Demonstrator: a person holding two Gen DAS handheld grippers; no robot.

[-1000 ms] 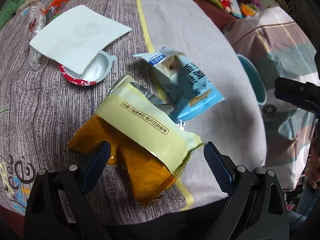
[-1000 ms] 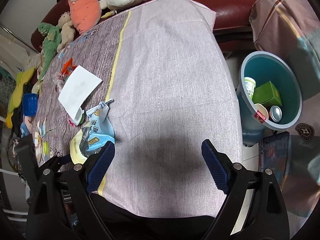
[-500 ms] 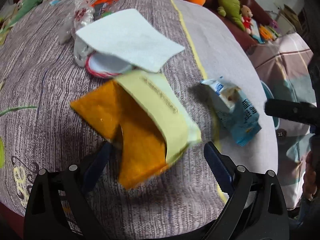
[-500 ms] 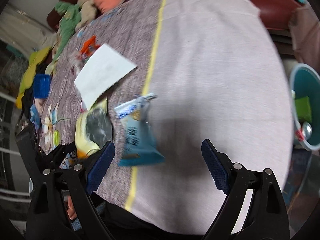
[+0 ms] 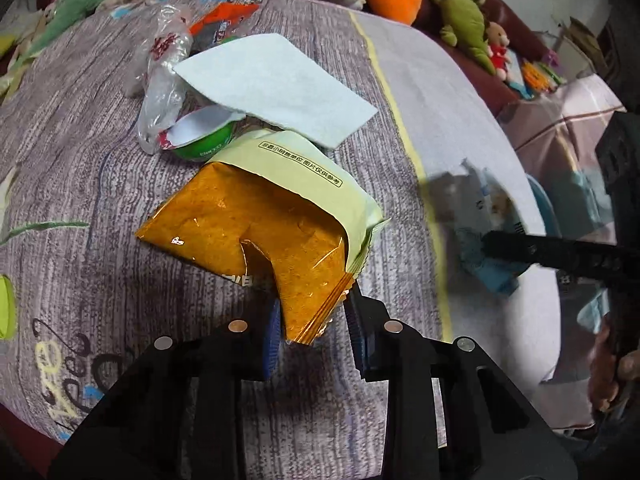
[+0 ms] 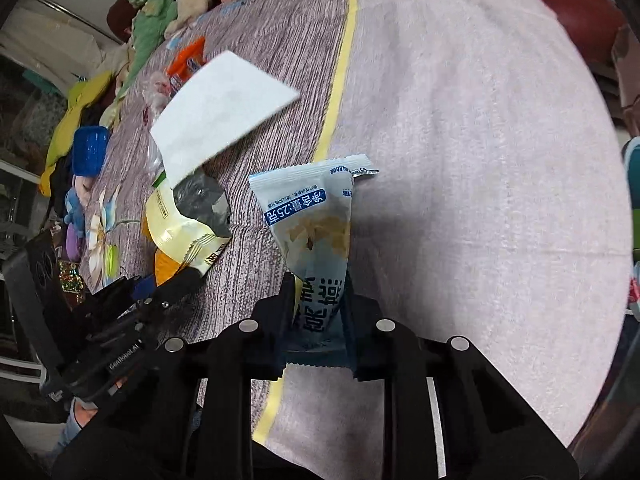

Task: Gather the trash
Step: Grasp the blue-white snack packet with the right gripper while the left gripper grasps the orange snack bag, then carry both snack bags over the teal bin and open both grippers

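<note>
Left gripper [image 5: 312, 320]: my fingers are closing on the near corner of the orange-and-yellow wrapper [image 5: 260, 228]; the foil tip sits between them and the pads look to be just pinching it.

Right gripper [image 6: 318, 312]: fingers together, clamped on the lower end of the blue snack packet [image 6: 316, 232], which stands up from the grip over the bench [image 6: 480, 160].

Where the trash is: the wrapper lies flat on the striped cloth, its far edge tucked under the white paper sheet [image 5: 276, 88] and against the green-sided cup [image 5: 200, 140]; a clear plastic bag [image 5: 160, 80] and an orange packet [image 5: 224, 20] lie behind.

Risk, left grip: I only have a thin corner of slick foil. If I lift fast it may slide out, I reckon.

Risk, drag-along: the paper sheet overlaps the wrapper. Pulling toward me could haul the sheet along or tip the cup.

Risk, right grip: the packet is held low and is top-heavy; a quick swing could fold it over or tear the seal end.

Risk, collision: both grippers work close together. Crossing them on the way to a bin could knock one load loose.

Bin: only a sliver of teal rim [image 5: 540, 200] shows in the left view, so I can't judge the drop from here.
</note>
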